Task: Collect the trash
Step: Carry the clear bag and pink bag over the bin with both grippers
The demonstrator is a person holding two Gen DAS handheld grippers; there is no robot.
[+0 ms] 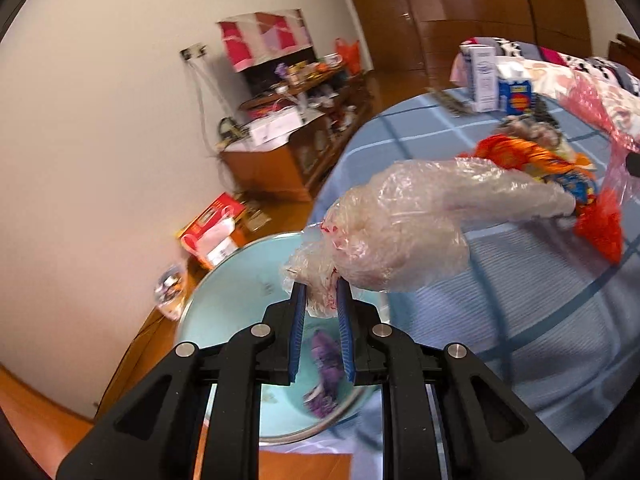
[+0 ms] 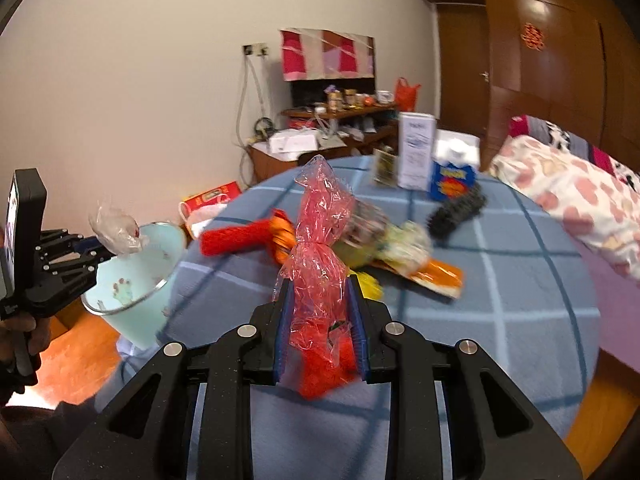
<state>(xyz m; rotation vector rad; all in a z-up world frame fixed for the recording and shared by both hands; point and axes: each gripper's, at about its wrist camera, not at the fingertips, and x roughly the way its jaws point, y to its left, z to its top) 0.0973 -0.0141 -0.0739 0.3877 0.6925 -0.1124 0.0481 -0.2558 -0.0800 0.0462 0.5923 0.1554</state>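
Observation:
My left gripper (image 1: 322, 292) is shut on a crumpled clear plastic bag (image 1: 400, 224) and holds it over the light blue trash bin (image 1: 224, 292), which has a purple wrapper (image 1: 326, 372) inside. In the right wrist view the left gripper (image 2: 100, 254) holds the clear bag (image 2: 116, 232) above the bin's rim (image 2: 160, 284). My right gripper (image 2: 320, 292) is shut on a red cellophane wrapper (image 2: 320, 240) above the blue checked tablecloth (image 2: 500, 300). More trash lies mid-table: a red wrapper (image 2: 236, 238) and orange packets (image 2: 436, 274).
White and blue cartons (image 2: 416, 152) and a black comb-like object (image 2: 456, 212) stand at the table's far side. A bed with a heart-print quilt (image 2: 580, 196) is to the right. A cluttered wooden cabinet (image 2: 320, 136) stands against the wall; a red box (image 2: 212, 200) lies on the floor.

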